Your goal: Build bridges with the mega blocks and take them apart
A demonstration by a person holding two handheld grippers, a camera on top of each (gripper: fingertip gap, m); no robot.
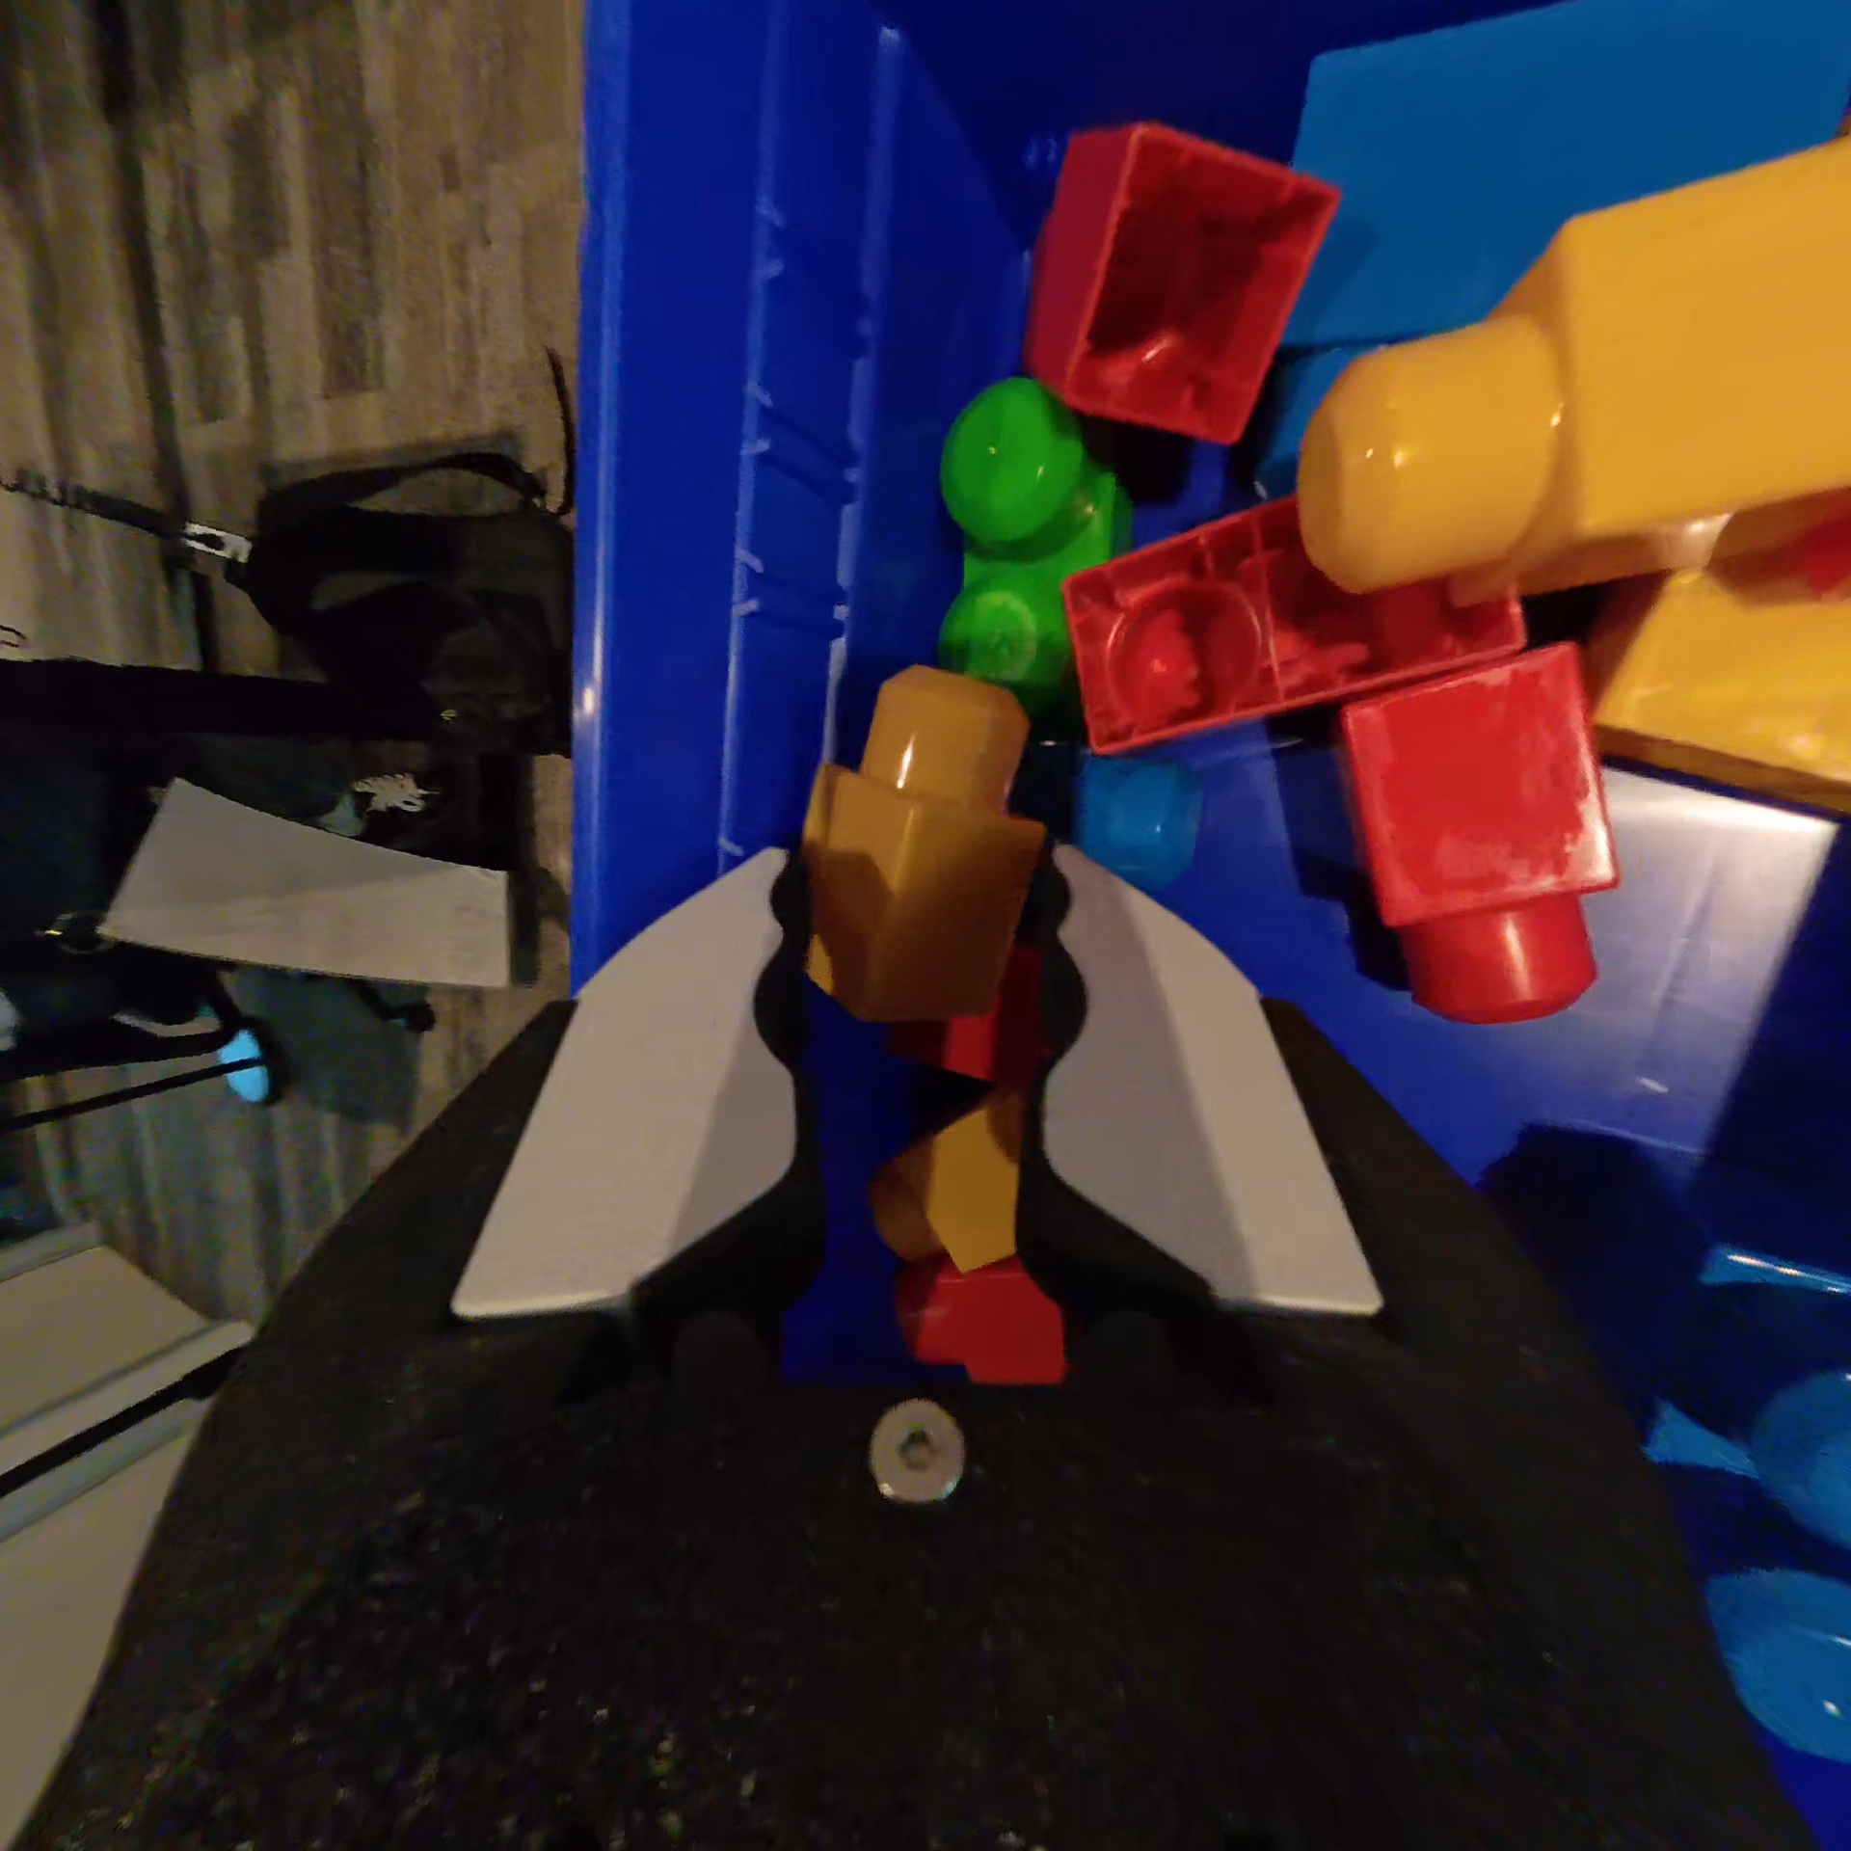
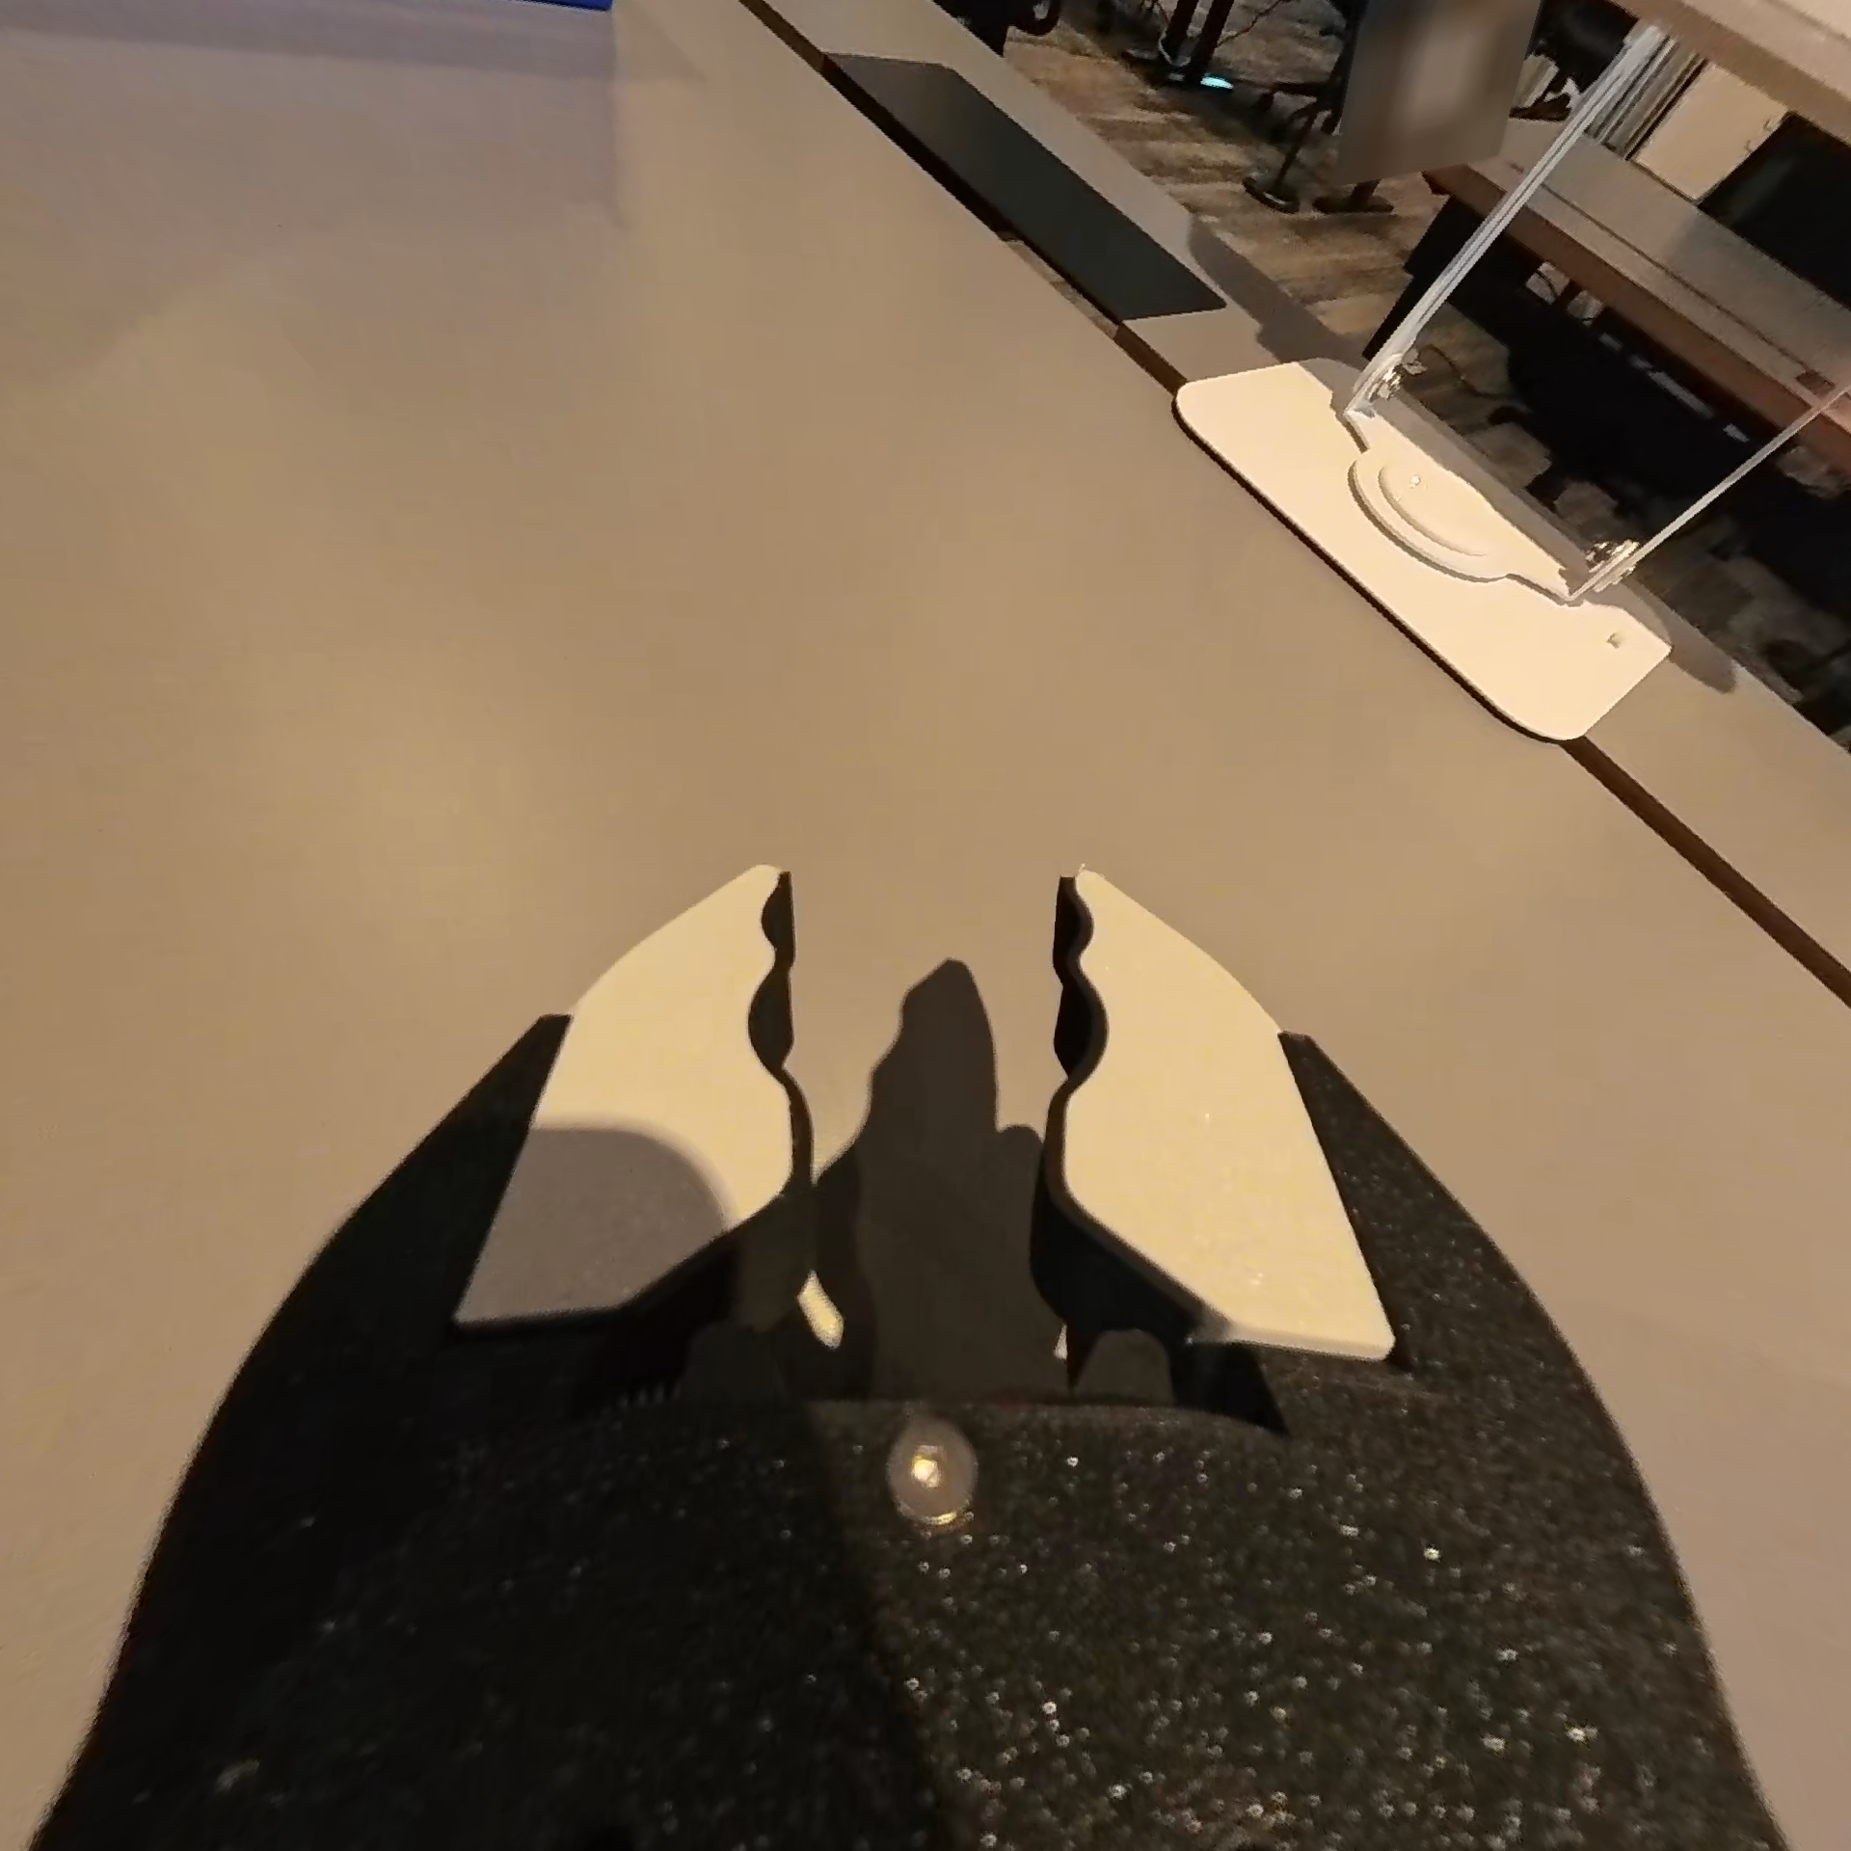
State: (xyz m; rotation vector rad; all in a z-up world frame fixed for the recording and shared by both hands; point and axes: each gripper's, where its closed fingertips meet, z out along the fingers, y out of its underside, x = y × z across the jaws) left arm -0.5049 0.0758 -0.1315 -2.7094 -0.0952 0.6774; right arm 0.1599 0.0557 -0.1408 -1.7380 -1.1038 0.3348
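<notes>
In the left wrist view my left gripper (image 1: 916,881) is shut on a small yellow one-stud block (image 1: 916,881) and holds it over a blue bin (image 1: 701,421) of mega blocks. In the bin lie a green two-stud block (image 1: 1022,541), two hollow red blocks (image 1: 1172,280) (image 1: 1252,631), a red one-stud block (image 1: 1472,811), a big yellow block (image 1: 1603,381), a blue stud (image 1: 1137,821), and more red and yellow blocks between the fingers. In the right wrist view my right gripper (image 2: 923,891) is open and empty above a bare grey table (image 2: 501,501).
A white stand base (image 2: 1422,531) with a clear acrylic arm sits at the table's far right edge. A dark flat panel (image 2: 1032,190) lies along the far edge. Beside the bin, the floor, a black bag (image 1: 401,581) and furniture show. My right fingertips sit around 65 cm from my left ones.
</notes>
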